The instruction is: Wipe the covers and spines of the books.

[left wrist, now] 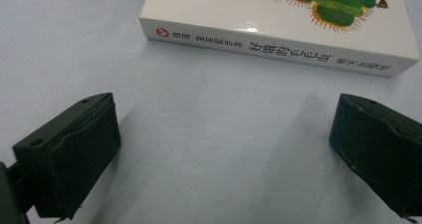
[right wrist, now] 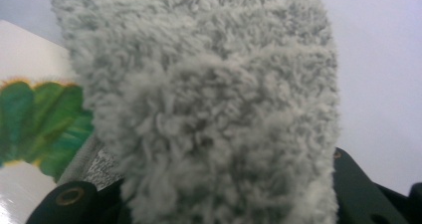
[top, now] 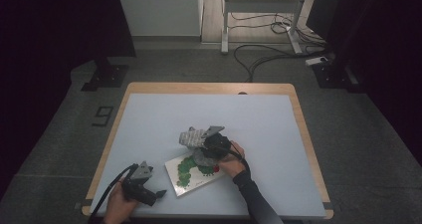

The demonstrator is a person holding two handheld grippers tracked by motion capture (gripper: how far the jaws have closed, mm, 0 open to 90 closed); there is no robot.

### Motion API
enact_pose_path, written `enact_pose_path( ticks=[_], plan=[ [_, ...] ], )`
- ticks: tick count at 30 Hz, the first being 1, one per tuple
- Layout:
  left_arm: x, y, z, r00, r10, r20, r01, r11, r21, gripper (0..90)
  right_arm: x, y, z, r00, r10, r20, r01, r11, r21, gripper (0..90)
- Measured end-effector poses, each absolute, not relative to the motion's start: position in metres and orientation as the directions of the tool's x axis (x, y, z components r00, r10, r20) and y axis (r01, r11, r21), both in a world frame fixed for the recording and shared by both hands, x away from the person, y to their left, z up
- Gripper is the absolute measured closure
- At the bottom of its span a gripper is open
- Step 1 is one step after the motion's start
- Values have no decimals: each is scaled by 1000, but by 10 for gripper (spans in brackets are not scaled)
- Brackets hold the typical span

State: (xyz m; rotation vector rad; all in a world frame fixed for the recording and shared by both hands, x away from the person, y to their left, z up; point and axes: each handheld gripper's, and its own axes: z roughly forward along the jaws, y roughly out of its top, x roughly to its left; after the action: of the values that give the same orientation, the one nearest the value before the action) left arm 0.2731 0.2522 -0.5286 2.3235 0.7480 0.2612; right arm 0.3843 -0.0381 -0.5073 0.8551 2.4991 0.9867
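A white book (top: 185, 178) with a green caterpillar on its cover lies flat near the table's front, left of centre. My right gripper (top: 204, 147) hovers over the book's far right corner, shut on a grey fluffy cloth (top: 191, 137). In the right gripper view the cloth (right wrist: 209, 109) bulges up between the black jaws of the right gripper (right wrist: 214, 199), hiding most of the book (right wrist: 30, 114). My left gripper (top: 158, 186) rests at the front left, open. In the left gripper view the left gripper (left wrist: 224, 154) faces the book's spine (left wrist: 278, 47) with bare table between the jaws.
The table (top: 249, 119) has a pale blue-grey top with a wooden rim. Beyond its far edge are a metal frame (top: 259, 5) and loose cables (top: 268, 55) on the floor. Dark curtains hang on both sides.
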Motion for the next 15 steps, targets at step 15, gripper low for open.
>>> enact_pose_path(
  ticks=[15],
  plan=[
    [273,252,-529,815,579,-15,444,-607,659,0,371,6,-507,-828,560,-24,379,592,711,607]
  ],
)
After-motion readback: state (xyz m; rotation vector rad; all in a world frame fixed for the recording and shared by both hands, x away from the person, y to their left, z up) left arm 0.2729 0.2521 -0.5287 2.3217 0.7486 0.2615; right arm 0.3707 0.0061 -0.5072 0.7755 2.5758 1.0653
